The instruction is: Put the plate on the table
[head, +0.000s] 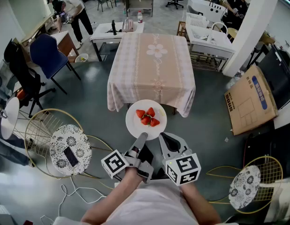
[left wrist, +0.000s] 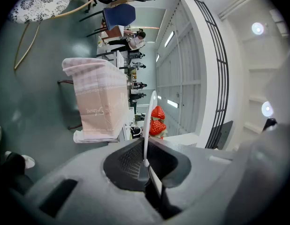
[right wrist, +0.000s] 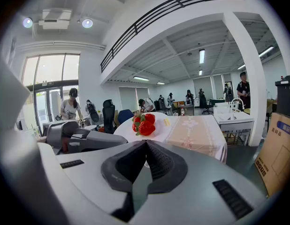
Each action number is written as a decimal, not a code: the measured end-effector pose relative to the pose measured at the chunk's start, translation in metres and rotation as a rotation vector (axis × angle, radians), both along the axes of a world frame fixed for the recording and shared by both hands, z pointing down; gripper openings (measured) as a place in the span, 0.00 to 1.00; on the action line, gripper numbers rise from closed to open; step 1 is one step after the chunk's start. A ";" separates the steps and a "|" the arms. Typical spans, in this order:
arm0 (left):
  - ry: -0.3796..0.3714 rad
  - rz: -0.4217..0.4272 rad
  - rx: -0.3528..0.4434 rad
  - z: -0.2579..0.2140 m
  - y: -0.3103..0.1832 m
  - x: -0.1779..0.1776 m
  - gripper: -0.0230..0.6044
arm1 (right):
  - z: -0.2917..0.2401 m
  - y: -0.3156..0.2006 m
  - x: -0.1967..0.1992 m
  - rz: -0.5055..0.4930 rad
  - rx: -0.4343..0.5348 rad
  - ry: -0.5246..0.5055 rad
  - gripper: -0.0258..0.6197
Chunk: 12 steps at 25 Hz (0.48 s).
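Observation:
A white plate point(head: 135, 125) with three strawberries point(head: 147, 116) hangs level in the air just short of the near edge of the table point(head: 152, 64), which wears a pink checked cloth. My left gripper point(head: 141, 138) is shut on the plate's near rim; in the left gripper view the plate point(left wrist: 148, 121) stands edge-on between the pads. My right gripper point(head: 163, 137) is shut with nothing in it, its tips by the plate's near-right rim. Whether it touches the plate I cannot tell. In the right gripper view the plate point(right wrist: 156, 134) lies just past the closed tips point(right wrist: 146, 144).
Gold wire chairs with patterned cushions stand at the near left point(head: 70, 146) and near right point(head: 246, 186). A cardboard box point(head: 250, 100) leans at the right. A blue chair point(head: 46, 55), white tables point(head: 208, 34) and several people are farther back.

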State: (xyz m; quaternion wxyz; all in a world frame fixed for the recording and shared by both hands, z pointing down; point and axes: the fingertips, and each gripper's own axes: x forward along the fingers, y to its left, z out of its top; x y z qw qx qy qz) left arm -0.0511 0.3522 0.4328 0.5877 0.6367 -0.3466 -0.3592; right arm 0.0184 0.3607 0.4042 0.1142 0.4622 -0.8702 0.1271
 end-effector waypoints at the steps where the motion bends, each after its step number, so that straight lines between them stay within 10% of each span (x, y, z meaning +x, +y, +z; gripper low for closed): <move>1: 0.003 0.000 -0.003 0.000 0.001 -0.004 0.07 | -0.001 0.001 -0.004 0.001 -0.001 0.000 0.04; 12: 0.023 -0.018 0.000 -0.004 -0.002 -0.024 0.07 | -0.006 -0.003 -0.024 -0.014 0.012 0.017 0.05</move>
